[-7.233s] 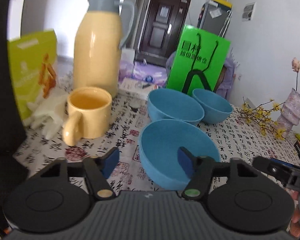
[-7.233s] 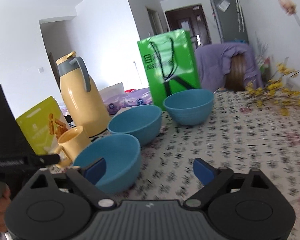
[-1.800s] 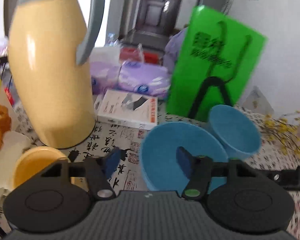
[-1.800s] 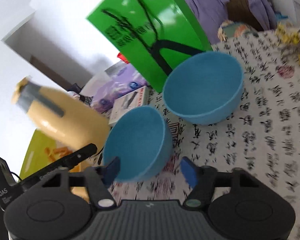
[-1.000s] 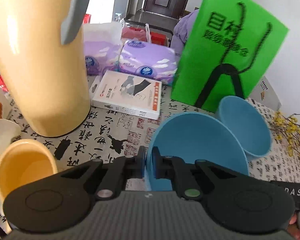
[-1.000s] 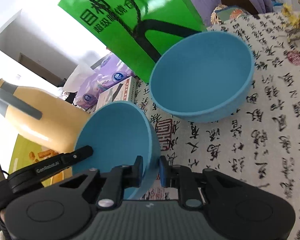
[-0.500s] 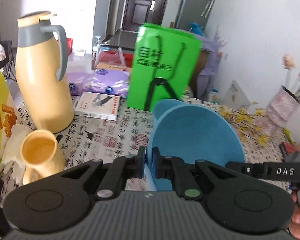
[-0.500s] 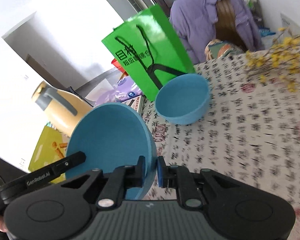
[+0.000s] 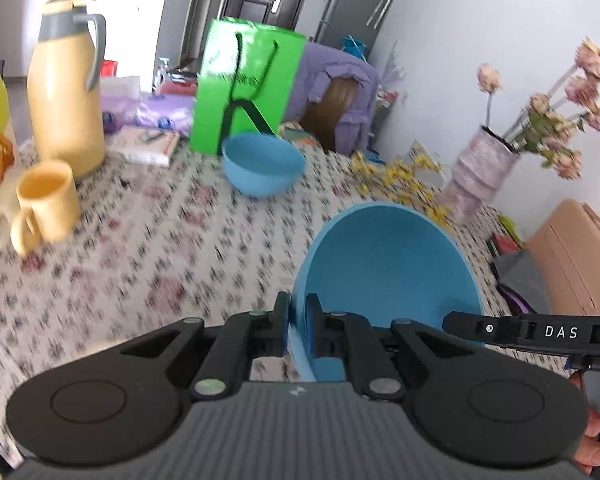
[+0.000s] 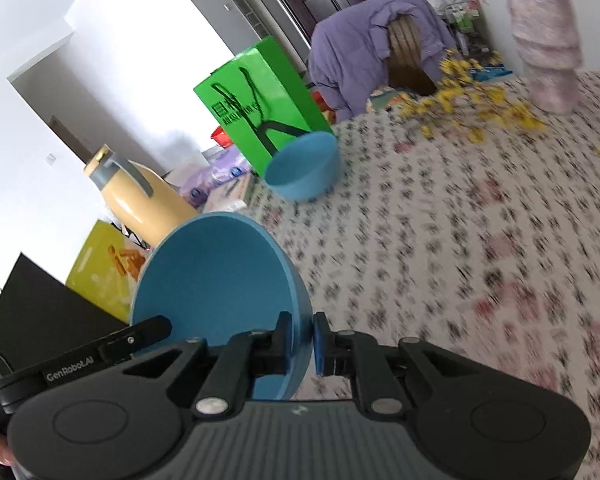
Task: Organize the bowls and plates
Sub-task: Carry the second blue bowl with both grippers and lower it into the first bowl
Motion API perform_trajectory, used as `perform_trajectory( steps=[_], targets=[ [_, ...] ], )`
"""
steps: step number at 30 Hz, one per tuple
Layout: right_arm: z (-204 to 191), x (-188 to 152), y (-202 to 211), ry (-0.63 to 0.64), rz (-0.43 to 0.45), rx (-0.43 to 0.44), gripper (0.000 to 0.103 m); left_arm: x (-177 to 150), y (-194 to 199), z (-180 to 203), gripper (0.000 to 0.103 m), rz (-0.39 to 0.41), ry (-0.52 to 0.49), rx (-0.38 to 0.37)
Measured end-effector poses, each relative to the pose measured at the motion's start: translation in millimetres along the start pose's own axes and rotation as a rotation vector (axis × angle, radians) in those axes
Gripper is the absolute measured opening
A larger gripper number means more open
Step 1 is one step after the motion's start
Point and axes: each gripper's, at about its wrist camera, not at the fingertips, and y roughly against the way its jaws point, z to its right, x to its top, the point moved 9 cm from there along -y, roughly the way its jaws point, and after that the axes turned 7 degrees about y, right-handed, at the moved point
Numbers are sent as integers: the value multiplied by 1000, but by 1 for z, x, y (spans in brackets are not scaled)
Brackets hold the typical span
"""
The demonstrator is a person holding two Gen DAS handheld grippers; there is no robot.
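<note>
My left gripper (image 9: 297,326) is shut on the left rim of a blue bowl (image 9: 384,268) held tilted above the patterned tablecloth. My right gripper (image 10: 300,340) is shut on the right rim of the same bowl, which shows in the right wrist view (image 10: 216,280). A second blue bowl (image 9: 262,164) stands on the table in front of the green bag; it also shows in the right wrist view (image 10: 304,172). The third bowl seen earlier is out of view.
A green paper bag (image 9: 246,88), a yellow thermos jug (image 9: 66,88) and a yellow mug (image 9: 46,204) stand at the back left. A pink vase with flowers (image 9: 484,168) and loose yellow blossoms (image 9: 396,180) sit at the right. A yellow-green snack bag (image 10: 104,272) is at the far left.
Both grippers, shut on the one bowl, have lifted it and pulled it back and to the right, away from the green bag. The other bowl stays on the table.
</note>
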Motion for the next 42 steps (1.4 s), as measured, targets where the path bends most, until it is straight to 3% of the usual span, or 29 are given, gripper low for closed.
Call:
perform_trajectory(
  steps=[8, 14, 29, 42],
  targets=[
    [33, -68, 30, -7, -35, -32, 11, -72, 1, 16, 8, -62, 22, -51],
    [50, -96, 33, -10, -63, -56, 11, -105, -8, 15, 8, -97, 35, -54],
    [49, -128, 24, 77, -87, -116, 13, -138, -22, 1, 8, -145, 45, -37],
    [47, -126, 22, 140, -79, -154, 16, -135, -18, 4, 10, -96, -30, -20]
  ],
)
